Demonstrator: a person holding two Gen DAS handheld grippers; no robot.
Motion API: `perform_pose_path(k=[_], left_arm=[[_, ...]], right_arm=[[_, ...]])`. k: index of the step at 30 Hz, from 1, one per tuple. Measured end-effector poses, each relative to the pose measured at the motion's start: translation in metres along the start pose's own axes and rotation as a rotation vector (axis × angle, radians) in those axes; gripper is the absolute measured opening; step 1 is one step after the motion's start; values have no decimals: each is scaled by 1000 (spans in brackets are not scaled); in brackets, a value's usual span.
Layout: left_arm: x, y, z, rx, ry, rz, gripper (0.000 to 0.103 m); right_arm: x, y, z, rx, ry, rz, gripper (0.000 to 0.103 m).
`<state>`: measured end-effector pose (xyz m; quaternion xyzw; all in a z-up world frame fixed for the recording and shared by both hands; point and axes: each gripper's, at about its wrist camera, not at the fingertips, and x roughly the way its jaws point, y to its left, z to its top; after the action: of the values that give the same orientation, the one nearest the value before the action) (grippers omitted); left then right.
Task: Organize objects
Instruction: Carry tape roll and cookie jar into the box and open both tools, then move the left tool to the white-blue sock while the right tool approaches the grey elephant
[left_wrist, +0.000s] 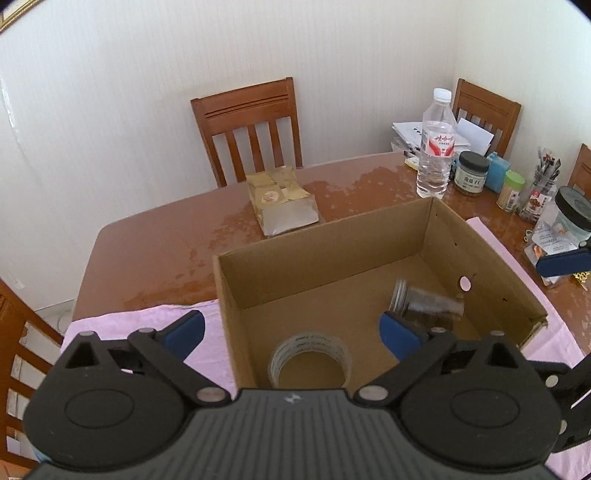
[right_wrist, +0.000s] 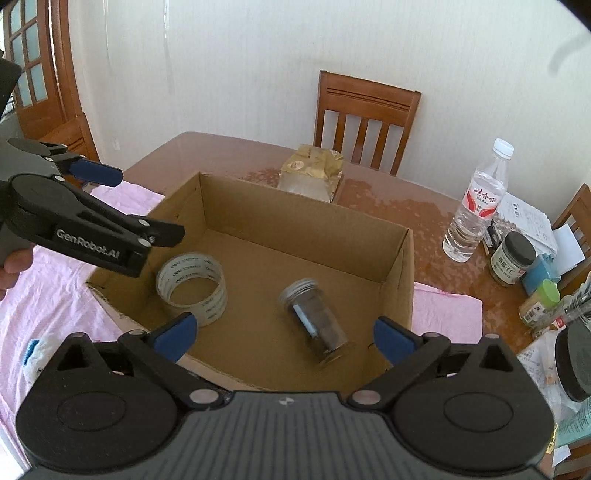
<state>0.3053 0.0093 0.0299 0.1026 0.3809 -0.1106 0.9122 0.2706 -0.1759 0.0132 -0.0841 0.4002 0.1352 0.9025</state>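
An open cardboard box (left_wrist: 332, 258) sits on a pink cloth (left_wrist: 140, 321) on the brown table. A roll of clear tape (left_wrist: 310, 356) stands on edge inside it, near the front wall. A small metal-lidded jar (left_wrist: 424, 301) lies on its side on the box floor, slightly blurred. My left gripper (left_wrist: 291, 332) is open above the box's near left edge, with nothing between its fingers. My right gripper (right_wrist: 284, 336) hangs open over the box's near right side, above the jar (right_wrist: 314, 317) and beside the tape (right_wrist: 192, 288). The left gripper (right_wrist: 138, 203) also shows open in the right wrist view.
A gold foil packet (left_wrist: 280, 203) lies behind the box. A water bottle (left_wrist: 436, 147), several jars, papers and a pen holder crowd the table's right end. A black-lidded jar (right_wrist: 576, 362) stands close to my right gripper. Wooden chairs (left_wrist: 251, 125) line the wall.
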Motion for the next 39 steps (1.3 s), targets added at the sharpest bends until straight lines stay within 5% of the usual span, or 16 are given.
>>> perform_pose_path(k=[8,21,29,39], left_arm=[[-24,8,-30,-37,14,0,101],[-66,21,-132,-129,33,78,101],[-75,15,-192,-177,94,105,101],[-80,3,-239,-243,146,134,101]], right_arm=[[-20,13,-16,4,-20,34,103],[-49,60,-109,-20,-38,127,103],[-42,88,-148,-46,36,201,103],[-12,120,-158,-83,90,232,103]])
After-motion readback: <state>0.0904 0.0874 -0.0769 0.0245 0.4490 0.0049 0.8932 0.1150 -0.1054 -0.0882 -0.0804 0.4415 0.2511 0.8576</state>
